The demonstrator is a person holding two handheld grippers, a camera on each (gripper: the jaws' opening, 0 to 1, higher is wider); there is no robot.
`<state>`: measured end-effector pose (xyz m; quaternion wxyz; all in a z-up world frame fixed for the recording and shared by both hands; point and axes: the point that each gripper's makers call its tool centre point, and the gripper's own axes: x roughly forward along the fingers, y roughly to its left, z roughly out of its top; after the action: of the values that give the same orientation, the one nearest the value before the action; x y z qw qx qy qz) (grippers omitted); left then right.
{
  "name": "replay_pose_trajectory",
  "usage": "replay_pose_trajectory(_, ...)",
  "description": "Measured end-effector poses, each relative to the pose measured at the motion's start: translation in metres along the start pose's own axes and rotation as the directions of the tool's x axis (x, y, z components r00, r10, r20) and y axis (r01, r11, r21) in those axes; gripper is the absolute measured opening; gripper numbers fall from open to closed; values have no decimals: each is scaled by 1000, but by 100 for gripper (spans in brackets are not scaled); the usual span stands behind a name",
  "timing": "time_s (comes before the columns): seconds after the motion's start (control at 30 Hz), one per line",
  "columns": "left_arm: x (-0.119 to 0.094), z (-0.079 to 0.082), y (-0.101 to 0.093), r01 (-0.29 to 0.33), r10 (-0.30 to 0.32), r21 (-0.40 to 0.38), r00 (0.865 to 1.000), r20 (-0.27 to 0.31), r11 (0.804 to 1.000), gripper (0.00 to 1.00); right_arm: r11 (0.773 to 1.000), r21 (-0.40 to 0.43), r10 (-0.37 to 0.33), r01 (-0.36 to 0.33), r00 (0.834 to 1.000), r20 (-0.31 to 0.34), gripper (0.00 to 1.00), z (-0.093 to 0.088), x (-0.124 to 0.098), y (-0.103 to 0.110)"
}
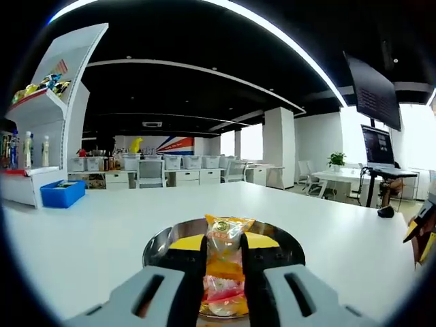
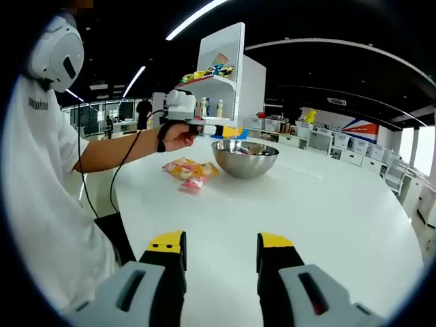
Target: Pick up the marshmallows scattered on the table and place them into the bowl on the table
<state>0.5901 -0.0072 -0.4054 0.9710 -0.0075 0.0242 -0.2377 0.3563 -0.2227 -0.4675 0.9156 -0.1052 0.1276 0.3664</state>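
In the left gripper view my left gripper [image 1: 223, 267] is shut on a marshmallow packet [image 1: 225, 235] with an orange, yellow and pink wrapper, held just above the steel bowl [image 1: 289, 243]. In the right gripper view the same bowl [image 2: 244, 165] stands on the white table [image 2: 327, 218], and several marshmallow packets [image 2: 187, 170] lie in a small heap to its left. A person's hand holds the left gripper [image 2: 230, 131] over the bowl's near rim. My right gripper [image 2: 219, 262] is open and empty, well short of the bowl and packets.
A white shelf unit [image 2: 221, 68] with bottles and snacks stands behind the bowl, with a blue bin [image 1: 61, 193] beside it. The person in a white shirt [image 2: 41, 191] stands at the table's left edge. The right gripper's yellow tip [image 1: 422, 231] shows at the far right.
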Motion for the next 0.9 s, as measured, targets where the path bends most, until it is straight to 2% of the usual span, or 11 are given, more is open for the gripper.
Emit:
replay_pose_trajectory(0.07,0,-2,-3,25,-25,-22,1000,-12,999,25,1000,1,-2,2,1000,-1,41,-1,0,-1)
replay_pose_trajectory(0.1,0,-2,-6,43,-43,-31,999,-12,999,32,1000,3,-2,2,1000,-3,41,-2,0,-1)
replay_pose_trajectory(0.13,0,-1,-12,78,-78,-10,997,-6,997,43,1000,2,-1,1,1000,-4,41,-2,0,-1)
replay_pose_trajectory(0.2,-2,-2,-13,72,-71,42,997,-21,996,52,1000,1,0,0,1000,-5,41,-1,1,0)
replay_pose_trajectory(0.6,-15,10,-16,81,-81,67,997,-2,994,51,1000,-4,6,-6,1000,5,41,3,2,0)
replay_pose_trajectory(0.7,-21,15,-17,78,-78,50,997,12,996,50,1000,-3,5,-5,1000,5,41,2,2,0)
replay_pose_trajectory(0.9,-37,26,-19,82,-84,68,996,31,994,50,1000,-4,10,-10,1000,3,41,2,4,1)
